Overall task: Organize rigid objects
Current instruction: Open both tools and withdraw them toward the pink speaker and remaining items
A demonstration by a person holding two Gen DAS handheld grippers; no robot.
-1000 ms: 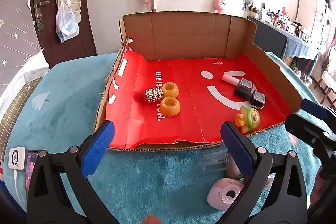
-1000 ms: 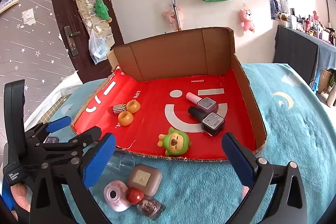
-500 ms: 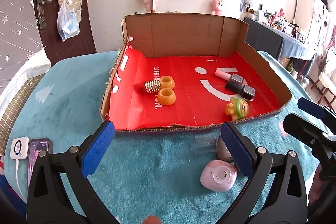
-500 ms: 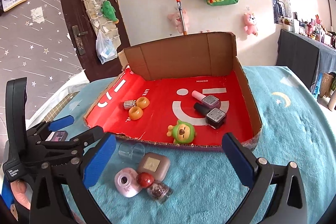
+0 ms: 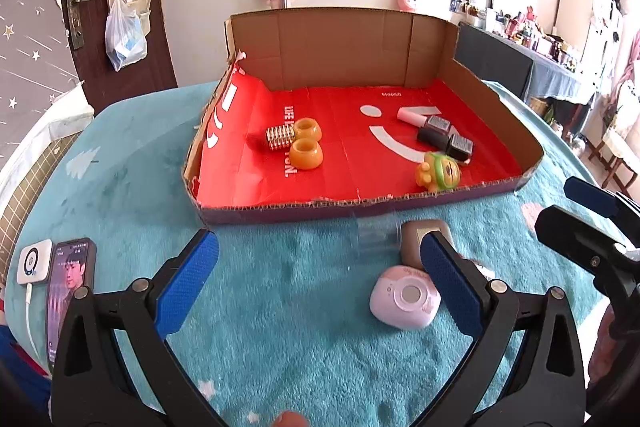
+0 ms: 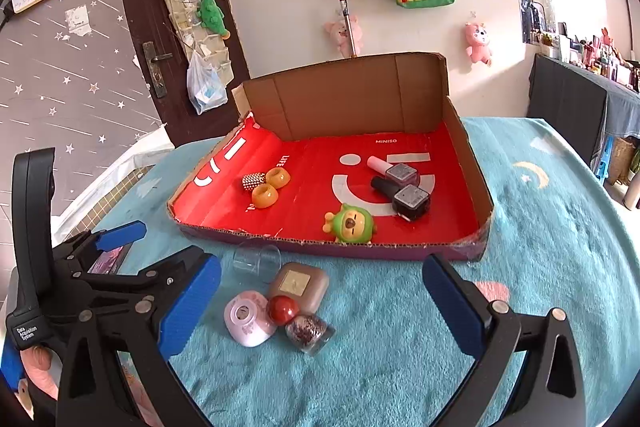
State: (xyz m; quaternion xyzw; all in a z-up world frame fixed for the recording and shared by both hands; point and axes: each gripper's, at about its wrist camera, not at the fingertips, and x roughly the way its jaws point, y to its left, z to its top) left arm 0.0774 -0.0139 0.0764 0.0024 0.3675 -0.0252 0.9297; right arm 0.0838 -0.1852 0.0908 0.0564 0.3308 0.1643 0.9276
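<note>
Both grippers, left (image 5: 316,291) and right (image 6: 320,303), I am holding wide open and empty over the pink case (image 6: 249,319) and brown case (image 6: 298,285) before the cardboard tray (image 6: 468,147).

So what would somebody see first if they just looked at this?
Probably the bright red cardboard tray in the middle of the teal blanket, with a little green toy figure near its front edge. Next, the small cluster on the blanket in front of it, topped by a shiny red ball.

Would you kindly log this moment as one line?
left hand-held gripper: open | right hand-held gripper: open | pink case: outside box
</note>
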